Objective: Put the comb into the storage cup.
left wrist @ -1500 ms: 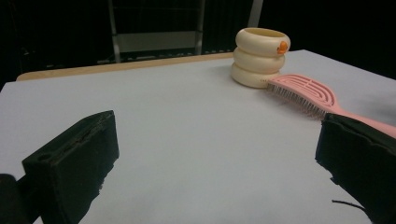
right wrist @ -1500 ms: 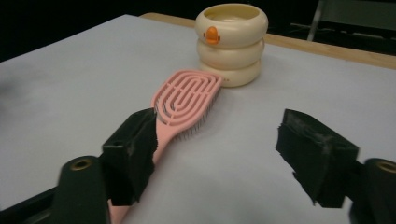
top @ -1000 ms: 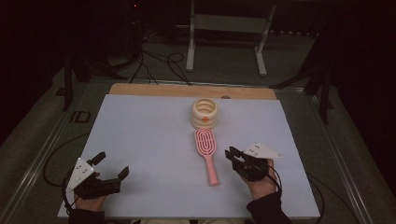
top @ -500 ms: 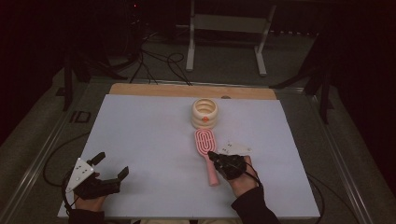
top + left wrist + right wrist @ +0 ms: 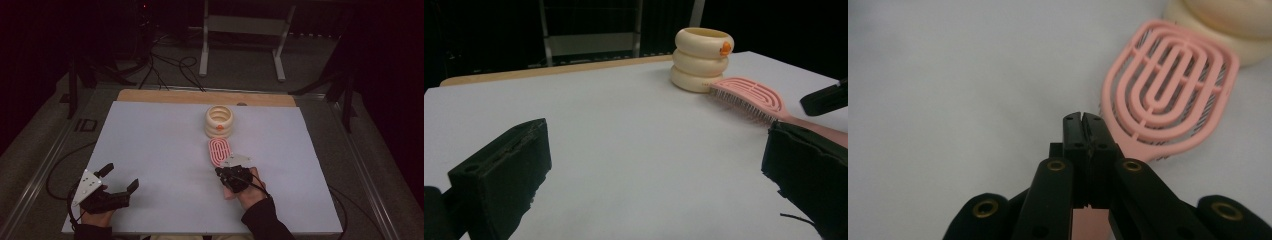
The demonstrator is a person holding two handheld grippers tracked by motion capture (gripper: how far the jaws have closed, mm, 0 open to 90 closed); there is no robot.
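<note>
Two grippers at work on pale sheet. Right gripper, near edge right of centre, jaws pressed together, just closed; sitting directly over pink handle of brush. From right gripper view: jaw tips meeting with hardly a seam, pink handle showing below and behind them, not between the pads; cannot tell whether tips touch it. Brush flat on sheet, bristles down, looped back upward, head pointing away toward far side. Brush head touching or just short of ring stack; cannot tell which from above. In left gripper view, head looks to butt against lowest ring of stack. Stack: three cream rings, upright, small orange mark on top ring, near far middle of sheet.

Left gripper at near left corner, resting low by sheet, jaws spread wide, nothing between. Same in left gripper view: bare sheet between the two black pads. Well apart from brush and from right gripper.

Wood strip along far edge of sheet.
</note>
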